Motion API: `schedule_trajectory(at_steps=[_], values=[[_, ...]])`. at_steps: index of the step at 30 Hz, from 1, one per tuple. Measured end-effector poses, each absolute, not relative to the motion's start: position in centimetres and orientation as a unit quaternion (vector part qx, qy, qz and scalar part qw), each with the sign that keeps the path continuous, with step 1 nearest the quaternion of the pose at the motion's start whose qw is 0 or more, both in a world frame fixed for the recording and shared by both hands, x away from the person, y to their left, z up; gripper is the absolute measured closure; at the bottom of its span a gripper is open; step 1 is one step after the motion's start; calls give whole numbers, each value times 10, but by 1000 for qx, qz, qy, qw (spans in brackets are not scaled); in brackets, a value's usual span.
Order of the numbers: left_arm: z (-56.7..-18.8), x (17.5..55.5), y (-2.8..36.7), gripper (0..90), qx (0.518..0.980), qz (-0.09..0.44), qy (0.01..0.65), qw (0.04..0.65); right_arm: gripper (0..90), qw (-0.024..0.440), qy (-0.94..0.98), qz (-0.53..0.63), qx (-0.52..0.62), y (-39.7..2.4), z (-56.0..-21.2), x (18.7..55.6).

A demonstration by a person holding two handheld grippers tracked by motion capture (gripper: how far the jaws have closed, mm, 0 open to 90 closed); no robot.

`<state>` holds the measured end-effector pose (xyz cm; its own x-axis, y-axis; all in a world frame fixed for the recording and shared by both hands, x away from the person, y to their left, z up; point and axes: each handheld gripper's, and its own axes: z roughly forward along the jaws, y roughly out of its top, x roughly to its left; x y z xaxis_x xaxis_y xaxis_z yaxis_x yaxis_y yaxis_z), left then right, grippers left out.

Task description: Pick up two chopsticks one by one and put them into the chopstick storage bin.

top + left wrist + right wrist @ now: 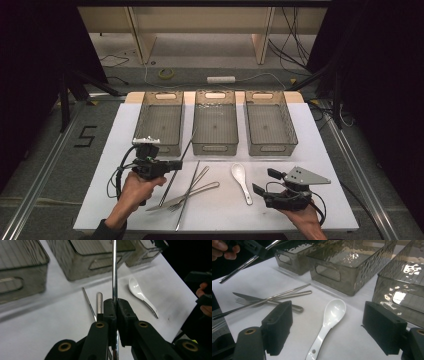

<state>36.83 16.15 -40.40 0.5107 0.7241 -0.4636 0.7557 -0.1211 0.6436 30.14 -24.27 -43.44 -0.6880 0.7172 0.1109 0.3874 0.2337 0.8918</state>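
Observation:
My left gripper (176, 164) is shut on a metal chopstick (188, 146) and holds it off the table, its tip pointing toward the bins. In the left gripper view the chopstick (114, 277) runs straight up from between the closed pads (110, 308). My right gripper (266, 182) stands open at the front right, just right of a white ceramic spoon (241, 177). In the right gripper view the spoon (332, 312) lies on the mat between and beyond the spread jaws, bowl away from me.
Three empty clear grey bins (215, 147) stand in a row at the back of the white mat (315, 160). A second chopstick (186, 200), a fork (199, 181) and a knife (244, 297) lie crossed at the front centre.

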Motion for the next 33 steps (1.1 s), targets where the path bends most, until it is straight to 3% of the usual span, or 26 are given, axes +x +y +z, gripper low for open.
schedule_trajectory(at_steps=[9, 33], values=[[-386, 391, 173, 852, 744, 38, 499, 442, 252, 162, 768, 505, 360, -242, -434, 301], [-359, 459, 212, 852, 708, 105, 539, 444, 244, 161, 767, 508, 357, -243, -434, 301]])
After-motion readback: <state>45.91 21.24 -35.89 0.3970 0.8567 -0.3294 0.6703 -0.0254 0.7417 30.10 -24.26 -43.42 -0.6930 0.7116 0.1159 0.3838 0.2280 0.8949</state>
